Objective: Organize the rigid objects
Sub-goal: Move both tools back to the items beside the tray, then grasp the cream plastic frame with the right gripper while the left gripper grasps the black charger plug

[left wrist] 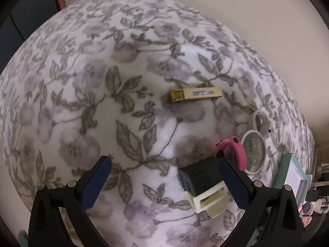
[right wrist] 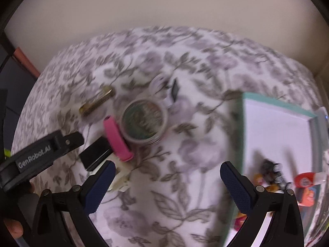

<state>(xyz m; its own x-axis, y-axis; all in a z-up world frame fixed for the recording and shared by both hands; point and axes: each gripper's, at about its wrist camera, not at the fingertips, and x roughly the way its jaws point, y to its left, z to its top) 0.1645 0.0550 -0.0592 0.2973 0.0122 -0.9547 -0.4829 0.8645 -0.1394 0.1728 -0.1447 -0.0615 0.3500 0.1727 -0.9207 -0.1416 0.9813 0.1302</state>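
Observation:
Loose objects lie on a floral blanket. A gold rectangular case lies in the middle. A black and cream box lies just inside my left gripper's right finger. A pink clip, a round tin and a white ring case lie to the right. My left gripper is open and holds nothing. My right gripper is open and empty over the blanket, with the tin, pink clip and gold case ahead to its left.
A teal-rimmed white box stands at the right and holds small toys and a red-capped item. The left gripper's body shows at the left of the right wrist view. A beige wall lies beyond the blanket.

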